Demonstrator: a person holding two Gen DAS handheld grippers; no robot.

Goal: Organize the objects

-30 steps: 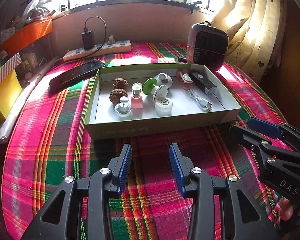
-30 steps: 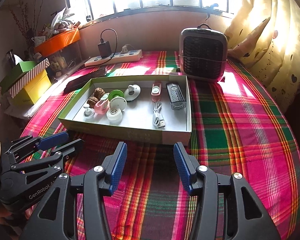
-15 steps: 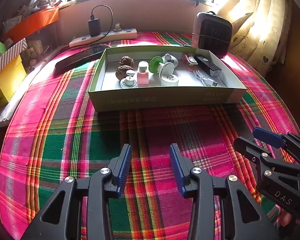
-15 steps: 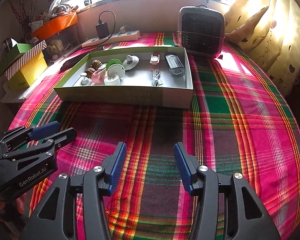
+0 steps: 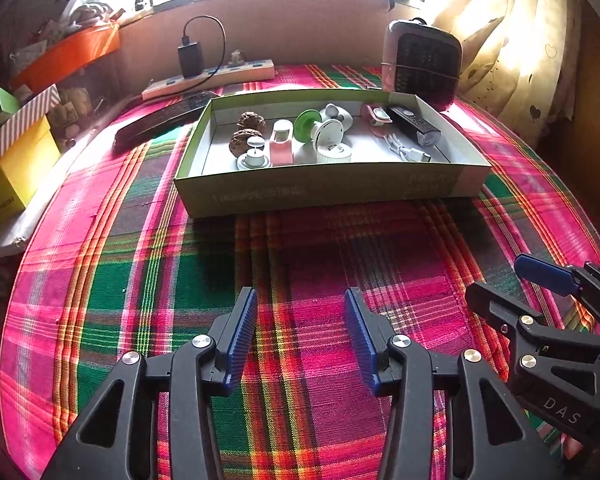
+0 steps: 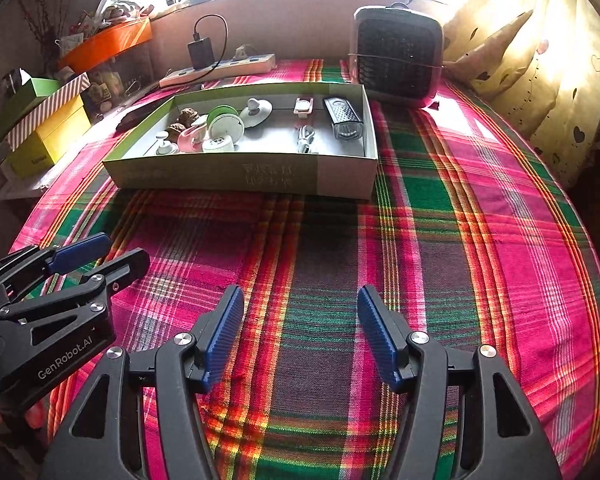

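Observation:
A shallow green cardboard box (image 5: 320, 192) (image 6: 236, 178) stands on the plaid cloth ahead of both grippers. It holds two walnuts (image 5: 244, 140), a pink bottle (image 5: 281, 144), a green disc (image 5: 306, 122), white round pieces (image 5: 332, 152), a white cable (image 5: 408, 152), a pink gadget (image 5: 374, 116) and a black grater (image 6: 342, 120). My left gripper (image 5: 300, 332) is open and empty over the cloth, well short of the box. My right gripper (image 6: 298, 330) is open and empty, also short of the box. Each gripper shows in the other's view, the right one (image 5: 540, 288) and the left one (image 6: 88, 256).
A small heater (image 6: 396, 60) stands behind the box at the right. A power strip with a black charger (image 5: 208, 76) lies at the back. A dark flat case (image 5: 164, 118) lies left of the box. Yellow and striped boxes (image 6: 44, 128) sit at the left edge. Curtains hang right.
Both grippers have drawn back from the box toward the near side of the cloth; the box now sits farther ahead. Both stay open and empty.

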